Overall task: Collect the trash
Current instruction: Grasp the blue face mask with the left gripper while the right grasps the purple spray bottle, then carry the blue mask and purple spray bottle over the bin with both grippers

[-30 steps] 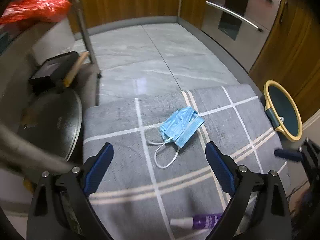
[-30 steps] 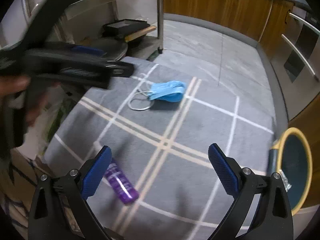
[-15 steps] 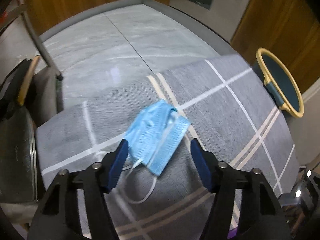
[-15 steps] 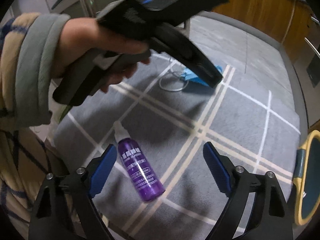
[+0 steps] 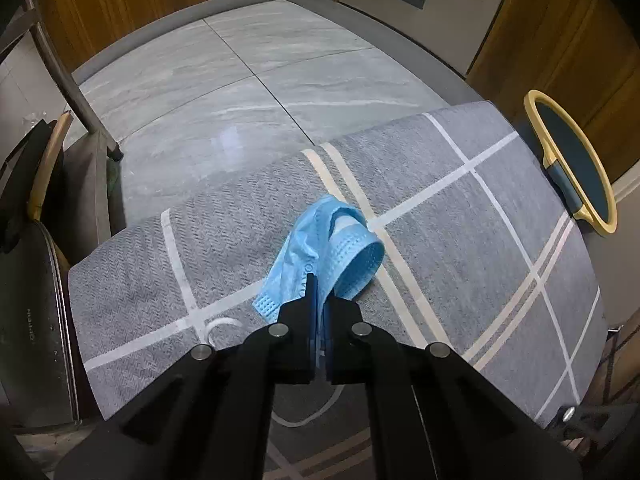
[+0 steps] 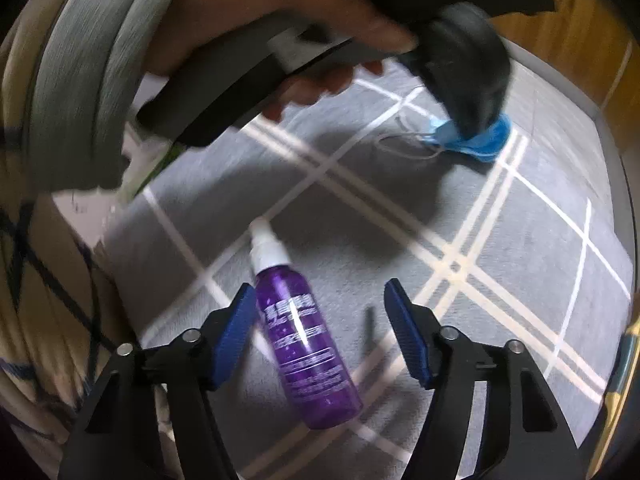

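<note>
A crumpled blue face mask (image 5: 332, 248) lies on the grey rug (image 5: 460, 240), its white ear loops trailing toward the camera. My left gripper (image 5: 318, 284) is shut on the mask's near edge; the right wrist view shows the same grip from the side, the mask (image 6: 488, 142) under the left gripper (image 6: 468, 120). A purple spray bottle (image 6: 304, 344) with a white nozzle lies on the rug between the jaws of my right gripper (image 6: 320, 290). Those jaws are closing. The left pad is beside the bottle and the right pad stands well off it.
A yellow-rimmed dark bin (image 5: 572, 164) stands at the rug's right edge. A metal rack leg (image 5: 76, 92) and a dark round lid (image 5: 32, 320) are on the left. Grey floor tiles, wooden cabinets and an oven lie beyond. A hand and grey sleeve (image 6: 80, 72) fill the right view's top.
The left gripper came down over the mask and shut on it, bunching it up. The right gripper dropped toward the purple bottle and its jaws narrowed around it.
</note>
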`<state>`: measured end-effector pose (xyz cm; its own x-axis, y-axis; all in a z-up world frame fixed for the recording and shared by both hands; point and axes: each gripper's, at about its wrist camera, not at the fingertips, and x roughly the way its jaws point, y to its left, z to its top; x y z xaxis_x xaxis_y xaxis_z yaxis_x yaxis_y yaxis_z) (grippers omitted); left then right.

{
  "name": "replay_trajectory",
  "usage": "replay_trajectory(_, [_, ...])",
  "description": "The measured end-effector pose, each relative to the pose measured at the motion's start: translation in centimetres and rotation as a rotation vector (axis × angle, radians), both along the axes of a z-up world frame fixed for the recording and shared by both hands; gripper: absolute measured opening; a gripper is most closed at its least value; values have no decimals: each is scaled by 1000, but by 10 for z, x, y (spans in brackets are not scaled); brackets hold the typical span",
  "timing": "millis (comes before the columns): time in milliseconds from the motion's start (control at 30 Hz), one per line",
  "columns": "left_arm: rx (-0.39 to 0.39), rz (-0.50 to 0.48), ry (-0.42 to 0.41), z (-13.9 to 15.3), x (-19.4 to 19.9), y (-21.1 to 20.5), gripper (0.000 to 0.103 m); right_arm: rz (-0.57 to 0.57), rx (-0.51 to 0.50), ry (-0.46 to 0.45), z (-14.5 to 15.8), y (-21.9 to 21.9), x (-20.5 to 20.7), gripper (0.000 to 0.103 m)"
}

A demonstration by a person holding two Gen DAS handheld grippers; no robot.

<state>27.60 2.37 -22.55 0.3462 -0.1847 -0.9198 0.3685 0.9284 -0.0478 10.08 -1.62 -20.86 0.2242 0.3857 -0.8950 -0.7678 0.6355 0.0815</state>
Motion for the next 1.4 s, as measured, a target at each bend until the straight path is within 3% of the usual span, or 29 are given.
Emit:
replay_trajectory(133, [-4, 2, 3, -1, 1, -1, 2, 62, -45, -26, -10, 10, -12, 56])
replay_trajectory(200, [-3, -1, 3, -1, 2, 0, 2, 93, -66, -34, -16, 15, -19, 44])
replay_trajectory(267, [-2, 0, 1, 0, 2, 0, 2, 121, -78, -38, -18, 19, -24, 37])
replay_trajectory(467, [-8, 7, -14, 9, 1, -1, 2, 80, -39, -49, -7, 15, -21, 35])
replay_trajectory(733, [-30, 29, -52, 32, -6, -3, 2, -19, -40, -98, 10, -10, -9, 34])
replay_trajectory(1100, [-59, 42, -108, 72, -29, -22, 2, -218, -20, -89, 30, -48, 25, 33])
replay_trajectory(1400, [-114, 97, -181, 120, -51, -24, 2, -482, -8, -57, 49, -108, 55, 33])
